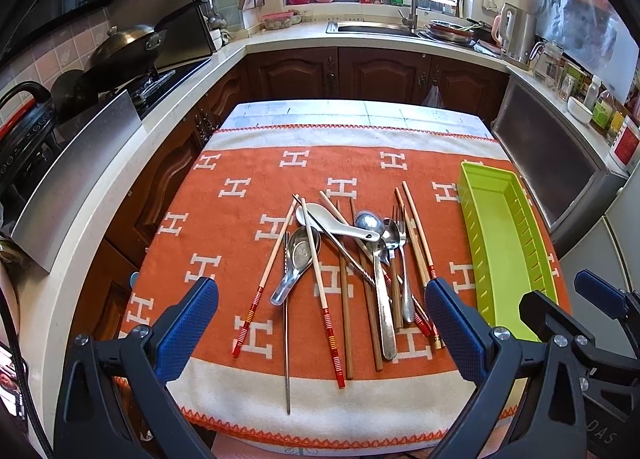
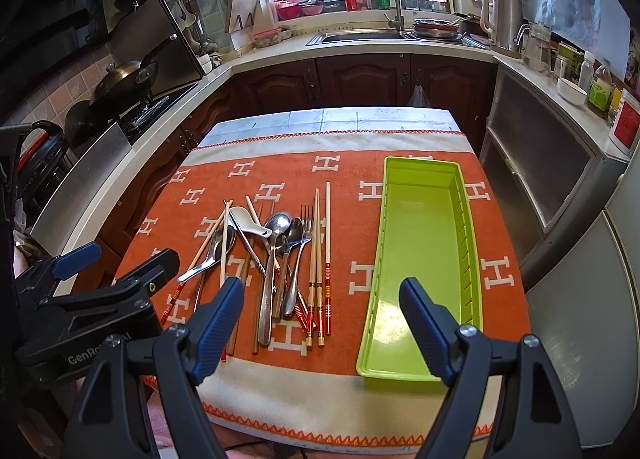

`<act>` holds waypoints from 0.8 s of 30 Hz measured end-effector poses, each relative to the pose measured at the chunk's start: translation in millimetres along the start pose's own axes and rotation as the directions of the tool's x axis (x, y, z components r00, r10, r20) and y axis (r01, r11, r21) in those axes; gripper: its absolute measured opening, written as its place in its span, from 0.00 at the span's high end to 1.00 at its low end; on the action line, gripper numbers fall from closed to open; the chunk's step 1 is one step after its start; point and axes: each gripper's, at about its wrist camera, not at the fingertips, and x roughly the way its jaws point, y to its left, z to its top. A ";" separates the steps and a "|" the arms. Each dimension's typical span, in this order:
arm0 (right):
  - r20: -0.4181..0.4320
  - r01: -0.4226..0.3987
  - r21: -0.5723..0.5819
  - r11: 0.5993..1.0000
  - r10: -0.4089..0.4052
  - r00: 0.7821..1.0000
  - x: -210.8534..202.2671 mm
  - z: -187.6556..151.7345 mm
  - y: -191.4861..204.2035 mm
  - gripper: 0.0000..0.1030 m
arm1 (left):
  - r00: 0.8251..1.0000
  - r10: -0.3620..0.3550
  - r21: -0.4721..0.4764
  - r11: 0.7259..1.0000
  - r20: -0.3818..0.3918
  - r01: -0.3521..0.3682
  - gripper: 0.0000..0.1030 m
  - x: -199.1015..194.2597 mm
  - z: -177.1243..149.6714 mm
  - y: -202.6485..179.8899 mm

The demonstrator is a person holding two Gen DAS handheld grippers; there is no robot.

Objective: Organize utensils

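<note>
A heap of utensils lies on the orange cloth [image 1: 240, 163] [image 2: 400, 171]: a white ceramic spoon [image 1: 334, 221] [image 2: 248, 219], metal spoons [image 1: 298, 255] [image 2: 278, 223], a fork [image 1: 400, 227] [image 2: 306, 219], wooden and red-tipped chopsticks [image 1: 320, 283] [image 2: 328, 243]. An empty green tray [image 1: 500, 243] [image 2: 420, 259] sits to their right. My left gripper [image 1: 322, 323] hangs open above the near ends of the utensils, holding nothing. My right gripper [image 2: 322, 323] is open too, hovering between the pile and the tray's near end.
The small table stands in a kitchen with dark cabinets. A stove with a wok [image 1: 128, 47] is on the left counter, a sink [image 1: 372, 27] at the back, and a steel cabinet [image 1: 552, 155] and fridge [image 2: 600, 299] are close on the right.
</note>
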 end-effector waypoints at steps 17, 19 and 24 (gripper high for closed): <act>-0.002 -0.005 0.003 1.000 0.005 1.000 -0.4 -1.3 0.0 0.21 | 1.000 -0.004 -0.001 1.000 -0.005 0.004 0.01 0.9 -3.9 -0.2; -0.007 -0.010 0.008 1.000 0.010 1.000 0.2 -2.6 -0.4 0.21 | 1.000 -0.006 -0.003 1.000 -0.012 0.006 0.01 1.2 -4.6 -0.1; -0.007 -0.014 0.013 1.000 0.014 1.000 -0.6 -4.9 -0.9 0.21 | 1.000 0.007 0.005 1.000 -0.009 -0.007 0.01 -0.4 -6.5 -0.5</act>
